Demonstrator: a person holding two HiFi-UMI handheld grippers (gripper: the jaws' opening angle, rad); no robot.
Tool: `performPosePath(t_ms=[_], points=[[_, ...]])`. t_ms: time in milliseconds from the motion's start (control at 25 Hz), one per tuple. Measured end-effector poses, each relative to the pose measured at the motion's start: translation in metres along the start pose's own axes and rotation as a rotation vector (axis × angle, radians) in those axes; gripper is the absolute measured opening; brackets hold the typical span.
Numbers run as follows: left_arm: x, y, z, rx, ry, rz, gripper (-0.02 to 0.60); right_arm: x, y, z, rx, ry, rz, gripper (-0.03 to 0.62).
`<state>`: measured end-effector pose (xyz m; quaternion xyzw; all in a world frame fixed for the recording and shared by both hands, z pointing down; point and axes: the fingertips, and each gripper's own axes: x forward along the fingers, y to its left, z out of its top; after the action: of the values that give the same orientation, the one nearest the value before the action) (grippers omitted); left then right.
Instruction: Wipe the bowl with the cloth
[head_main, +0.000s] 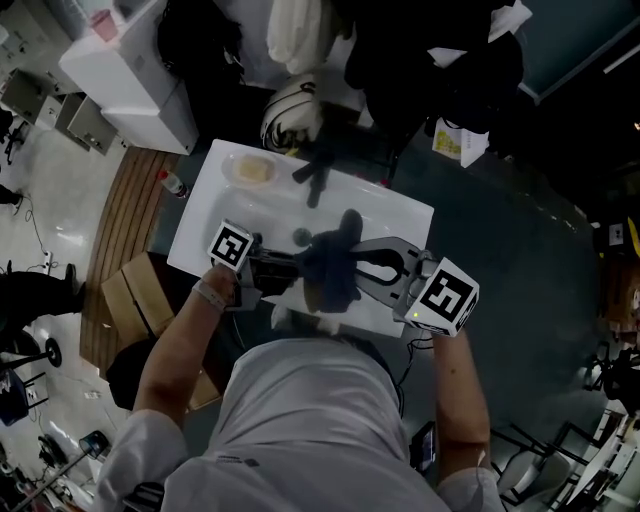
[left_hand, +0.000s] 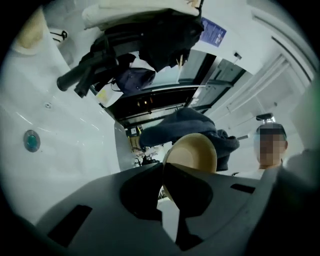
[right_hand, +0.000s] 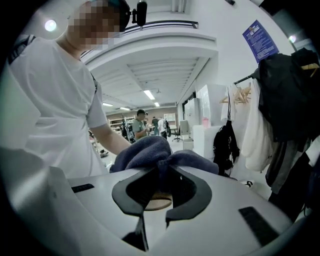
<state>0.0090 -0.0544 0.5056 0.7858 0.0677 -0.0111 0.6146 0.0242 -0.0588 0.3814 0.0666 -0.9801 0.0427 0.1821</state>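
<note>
A tan bowl stands tilted on edge in the left gripper view, its hollow facing the camera. My left gripper is shut on its rim. A dark blue cloth bunches over and behind the bowl. In the right gripper view my right gripper is shut on a fold of the cloth, with a sliver of the bowl showing below it. From the head view the left gripper and right gripper meet over the white table, and the cloth hides the bowl.
At the table's far side lie a clear dish with something yellowish and a black handled object. A small round disc sits near the cloth. A red-capped bottle and a cardboard box stand left of the table.
</note>
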Motion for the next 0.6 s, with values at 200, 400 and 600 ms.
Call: performPosePath(t_ms=[200,400,600], points=[[-0.015,0.001,0.023,-0.003,-0.134,-0.006,0.020,0.001,0.017,0.006,0.037,-0.052,0.022,0.069],[-0.023,-0.003,0.040,0.004,-0.215,-0.019,0.020,0.004,0.028,-0.002,0.070,-0.069,0.045,0.069],[-0.031,-0.026,0.059,0.021,-0.301,-0.133,0.020,0.014,0.039,-0.024,0.086,-0.011,0.068,0.069]])
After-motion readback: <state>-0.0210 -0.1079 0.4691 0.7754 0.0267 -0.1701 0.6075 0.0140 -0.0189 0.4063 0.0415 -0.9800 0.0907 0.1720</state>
